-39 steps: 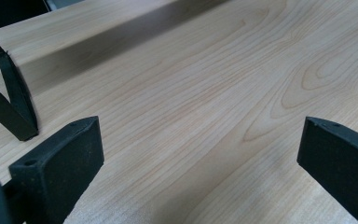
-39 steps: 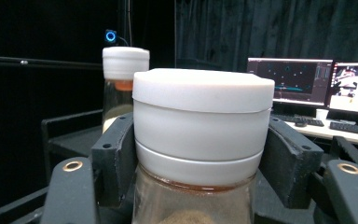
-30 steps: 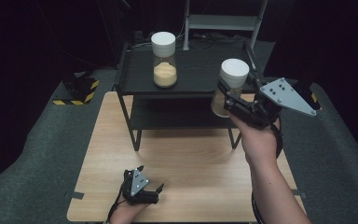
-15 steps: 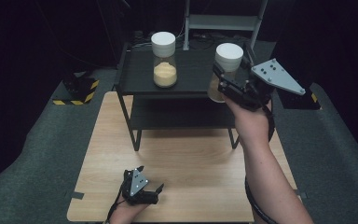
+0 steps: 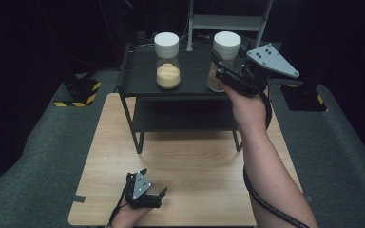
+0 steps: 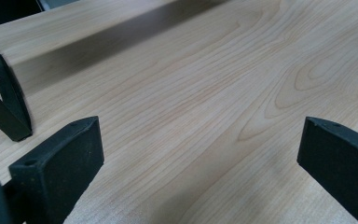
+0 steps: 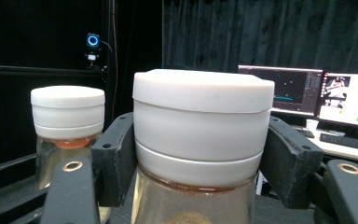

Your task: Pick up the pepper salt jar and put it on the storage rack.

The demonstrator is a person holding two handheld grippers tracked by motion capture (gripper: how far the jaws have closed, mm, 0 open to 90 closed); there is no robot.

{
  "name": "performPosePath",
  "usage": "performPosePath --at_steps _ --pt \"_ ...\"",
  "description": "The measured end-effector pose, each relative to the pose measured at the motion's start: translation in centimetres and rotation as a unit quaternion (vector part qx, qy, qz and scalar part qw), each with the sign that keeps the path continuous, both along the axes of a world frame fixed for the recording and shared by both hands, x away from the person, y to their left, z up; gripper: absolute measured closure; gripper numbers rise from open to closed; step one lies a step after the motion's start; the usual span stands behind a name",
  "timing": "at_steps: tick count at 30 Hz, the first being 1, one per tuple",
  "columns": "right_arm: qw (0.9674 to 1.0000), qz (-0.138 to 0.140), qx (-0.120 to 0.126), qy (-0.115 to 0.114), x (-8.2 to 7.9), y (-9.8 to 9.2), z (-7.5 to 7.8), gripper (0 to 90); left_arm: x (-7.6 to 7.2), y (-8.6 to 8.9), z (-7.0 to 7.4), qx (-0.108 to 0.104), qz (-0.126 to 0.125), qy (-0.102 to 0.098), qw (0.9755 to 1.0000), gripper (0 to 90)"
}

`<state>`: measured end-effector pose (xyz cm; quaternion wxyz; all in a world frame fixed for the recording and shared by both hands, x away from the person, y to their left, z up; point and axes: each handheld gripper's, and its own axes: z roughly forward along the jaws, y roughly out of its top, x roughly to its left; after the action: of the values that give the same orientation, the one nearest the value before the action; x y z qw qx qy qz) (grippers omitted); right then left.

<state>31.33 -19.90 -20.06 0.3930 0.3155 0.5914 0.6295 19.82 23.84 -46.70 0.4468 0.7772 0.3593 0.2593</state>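
White-lidded jar in my right gripper: the jar sits clamped between the black jaws of my right gripper, which grip it just under the lid; in the right gripper view the pads press on both sides of its white lid band.
Where that jar is: over the right part of the black shelf unit's top deck, at the far side of the table; I cannot tell whether its base touches the deck.
Jar contents: clear glass with a tan, sandy fill low down.
Second jar: a matching jar stands upright on the same deck, left of the held one and apart from it; from my right gripper it shows off to the left.
My left gripper: resting low at the near edge of the wooden table, left of centre; its jaws stand wide apart with bare wood between them.
Shelf leg: one black foot of the unit shows at the left of the left gripper view.
Beyond the shelf: lit monitors on a far desk, dark curtain behind.
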Motion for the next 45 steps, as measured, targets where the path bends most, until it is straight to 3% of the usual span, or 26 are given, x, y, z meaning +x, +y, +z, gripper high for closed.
performPosePath --at_steps 25,45 --pt "0.9999 0.002 -0.006 0.015 2.8 2.0 -0.7 33.4 0.0 0.1 -0.1 -0.002 -0.002 -0.001 1.0 0.6" --pt "0.9999 0.0 -0.011 0.012 2.8 2.2 -1.3 32.7 0.0 0.1 -0.1 0.0 -0.004 -0.003 1.0 0.6"
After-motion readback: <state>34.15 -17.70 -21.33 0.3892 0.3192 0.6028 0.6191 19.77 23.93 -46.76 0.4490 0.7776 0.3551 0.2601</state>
